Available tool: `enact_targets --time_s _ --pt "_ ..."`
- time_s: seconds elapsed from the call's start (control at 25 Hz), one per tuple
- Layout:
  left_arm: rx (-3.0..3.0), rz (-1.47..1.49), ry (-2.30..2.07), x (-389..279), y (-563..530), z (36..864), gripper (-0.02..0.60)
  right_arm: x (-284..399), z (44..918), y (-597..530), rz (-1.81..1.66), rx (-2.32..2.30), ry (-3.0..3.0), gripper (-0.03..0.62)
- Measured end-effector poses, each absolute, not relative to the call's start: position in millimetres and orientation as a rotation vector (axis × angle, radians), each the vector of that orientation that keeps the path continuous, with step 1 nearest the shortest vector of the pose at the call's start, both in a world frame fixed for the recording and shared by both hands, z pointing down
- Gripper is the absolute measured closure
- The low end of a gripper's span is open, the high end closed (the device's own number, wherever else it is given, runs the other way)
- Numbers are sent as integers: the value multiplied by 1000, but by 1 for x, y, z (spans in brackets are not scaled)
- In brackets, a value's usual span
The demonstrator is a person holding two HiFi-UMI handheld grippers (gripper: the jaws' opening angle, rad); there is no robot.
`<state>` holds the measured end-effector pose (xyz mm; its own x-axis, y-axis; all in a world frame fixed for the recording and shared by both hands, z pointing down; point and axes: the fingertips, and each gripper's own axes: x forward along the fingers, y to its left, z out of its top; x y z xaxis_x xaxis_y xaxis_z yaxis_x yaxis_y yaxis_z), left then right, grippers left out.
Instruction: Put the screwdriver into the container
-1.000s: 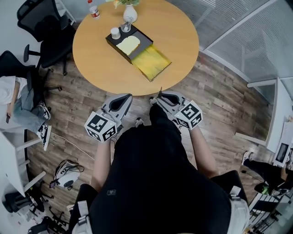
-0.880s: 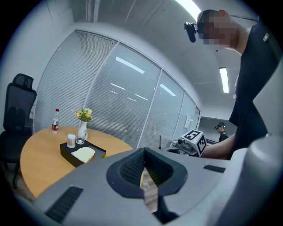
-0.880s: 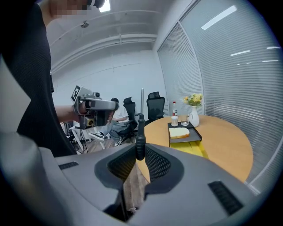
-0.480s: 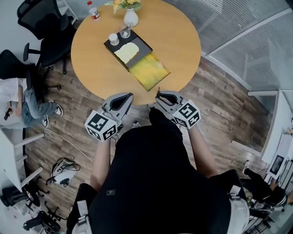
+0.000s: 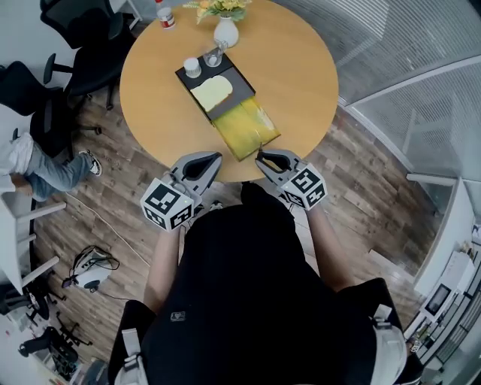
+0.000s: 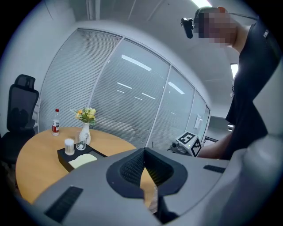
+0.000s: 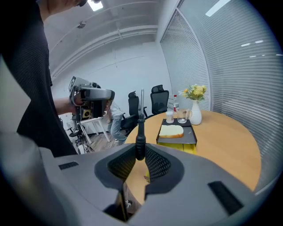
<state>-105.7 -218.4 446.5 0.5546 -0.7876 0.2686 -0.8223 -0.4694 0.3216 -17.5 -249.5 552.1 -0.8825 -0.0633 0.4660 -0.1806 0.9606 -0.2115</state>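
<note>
A black tray [image 5: 237, 71] stands on the round wooden table [image 5: 301, 68], holding a cream pad [image 5: 212, 92], a white cup [image 5: 192, 68] and a glass [image 5: 212, 56]; a yellow part [image 5: 246, 126] adjoins its near end. My right gripper [image 5: 262, 157] is shut on a black-handled screwdriver [image 7: 140, 134] with its shaft pointing up, at the table's near edge just short of the yellow part. The tray [image 7: 188, 136] lies ahead in the right gripper view. My left gripper [image 5: 198, 167] is beside it at the table edge, shut with nothing between its pads [image 6: 132, 165].
A white vase with flowers [image 5: 225, 31] and a small bottle [image 5: 164, 15] stand at the table's far side. Black office chairs [image 5: 83, 60] and a seated person's legs [image 5: 45, 169] are to the left. Glass walls with blinds [image 5: 406, 60] run along the right.
Both grippers have moved forward toward the table and now reach its near edge. The screwdriver stays in the right gripper. The table and tray sit closer in the head view.
</note>
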Motion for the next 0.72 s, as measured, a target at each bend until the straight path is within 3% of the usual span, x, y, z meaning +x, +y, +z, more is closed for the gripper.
enact_targets --time_s 0.72 --pt "2190 130 -1500 -113 -240 467 578 -31 628 -305 154 -168 -2443 533"
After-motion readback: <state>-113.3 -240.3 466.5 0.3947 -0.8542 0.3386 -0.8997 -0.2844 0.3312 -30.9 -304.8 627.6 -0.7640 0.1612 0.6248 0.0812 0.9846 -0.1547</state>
